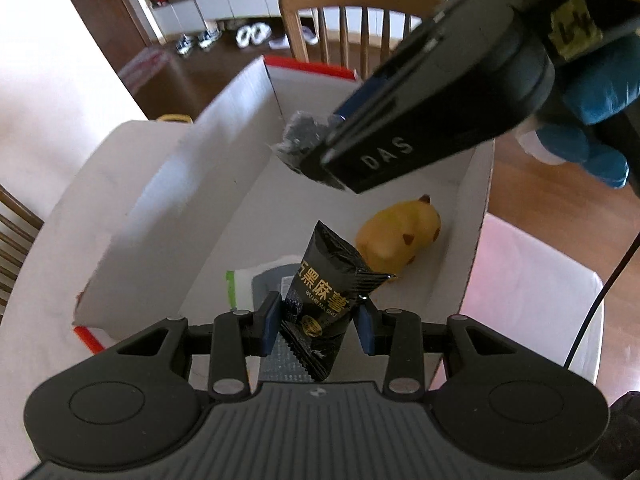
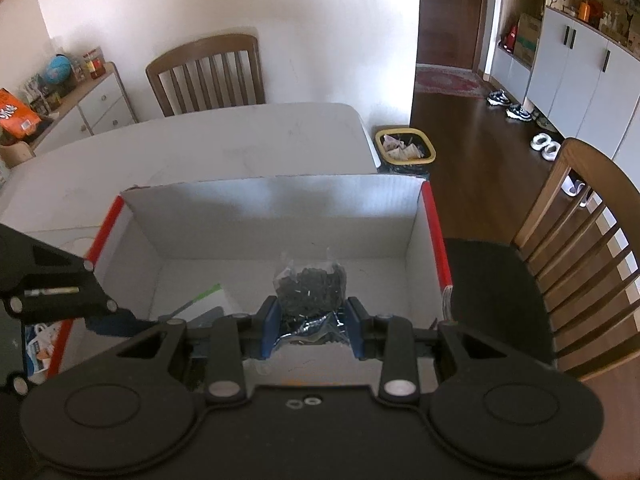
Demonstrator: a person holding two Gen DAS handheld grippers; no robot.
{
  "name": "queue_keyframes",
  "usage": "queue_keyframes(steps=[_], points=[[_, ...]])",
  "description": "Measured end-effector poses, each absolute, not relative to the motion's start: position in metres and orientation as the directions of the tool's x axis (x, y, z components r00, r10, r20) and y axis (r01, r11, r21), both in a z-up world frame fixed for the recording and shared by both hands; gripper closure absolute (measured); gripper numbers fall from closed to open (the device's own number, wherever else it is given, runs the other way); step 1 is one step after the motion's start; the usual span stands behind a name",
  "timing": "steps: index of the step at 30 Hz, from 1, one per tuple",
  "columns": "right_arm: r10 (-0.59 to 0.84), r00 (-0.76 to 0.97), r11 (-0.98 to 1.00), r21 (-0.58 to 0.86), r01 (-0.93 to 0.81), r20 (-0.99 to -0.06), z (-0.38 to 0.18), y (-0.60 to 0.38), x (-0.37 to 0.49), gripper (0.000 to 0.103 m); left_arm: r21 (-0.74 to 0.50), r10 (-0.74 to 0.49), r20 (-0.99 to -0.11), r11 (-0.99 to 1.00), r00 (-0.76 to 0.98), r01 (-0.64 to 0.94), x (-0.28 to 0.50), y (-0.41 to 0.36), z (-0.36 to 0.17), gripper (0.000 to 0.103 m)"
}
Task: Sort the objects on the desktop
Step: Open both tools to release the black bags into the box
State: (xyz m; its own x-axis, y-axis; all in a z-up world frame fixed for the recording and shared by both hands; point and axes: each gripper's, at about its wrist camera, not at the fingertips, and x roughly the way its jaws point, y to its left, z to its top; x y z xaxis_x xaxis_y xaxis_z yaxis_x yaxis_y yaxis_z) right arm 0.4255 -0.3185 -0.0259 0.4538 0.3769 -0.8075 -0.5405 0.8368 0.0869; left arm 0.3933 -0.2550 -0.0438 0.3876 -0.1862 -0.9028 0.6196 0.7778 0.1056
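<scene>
**Left wrist view: two light packets held over the sorting box**

Left wrist view shows the left tool (image 1: 316,324) clenched on a black snack packet (image 1: 326,294), its blue pads pressing the packet's lower half from either side, the packet standing tilted above the open white box (image 1: 172,216); the right tool (image 1: 320,162) reaches in from the upper right, gripping a clear bag of small dark pieces (image 1: 302,140) over the far part of the box.

Handling, as a judgement: the snack packet looks light, crinkly and slick, so a pinch across its filled middle should serve better than one on the sealed end; the clear bag (image 2: 310,290) seems soft and shapeless, its loose contents likely to shift, and the right tool (image 2: 312,330) squeezes it near its lower end in the right wrist view; neither looks fragile.

On the box floor lie a yellow toy animal (image 1: 398,236), near the right wall, and a flat white-and-green packet (image 1: 244,284), partly covered by the snack packet.

Hard to make out: what the dark pieces are; the print on the flat packet; the near wall of the box, cut off behind the tool bodies; the tabletop (image 2: 224,148) beside the box shows only in part.
</scene>
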Motion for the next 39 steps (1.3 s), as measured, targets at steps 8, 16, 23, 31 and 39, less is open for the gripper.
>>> queue_keyframes(steps=[8, 16, 23, 31, 39], points=[[0.353, 0.418, 0.846, 0.094, -0.525, -0.837, -0.044, -0.310, 0.444, 0.069, 0.081, -0.162, -0.934, 0.771, 0.318, 0.632, 0.409, -0.261, -0.058, 0.066], [0.317, 0.382, 0.856, 0.088, -0.510, -0.868, -0.062, -0.304, 0.452, 0.069, 0.076, -0.136, -0.947, 0.784, 0.290, 0.616, 0.420, -0.256, -0.072, 0.066], [0.292, 0.353, 0.859, 0.082, -0.505, -0.889, -0.072, -0.302, 0.456, 0.068, 0.066, -0.131, -0.953, 0.792, 0.274, 0.607, 0.424, -0.251, -0.077, 0.066], [0.283, 0.347, 0.868, 0.086, -0.488, -0.894, -0.073, -0.304, 0.460, 0.066, 0.057, -0.142, -0.950, 0.797, 0.277, 0.602, 0.422, -0.247, -0.074, 0.056], [0.290, 0.366, 0.879, 0.095, -0.467, -0.884, -0.064, -0.311, 0.457, 0.050, 0.085, -0.134, -0.936, 0.812, 0.327, 0.577, 0.415, -0.240, -0.064, 0.034]])
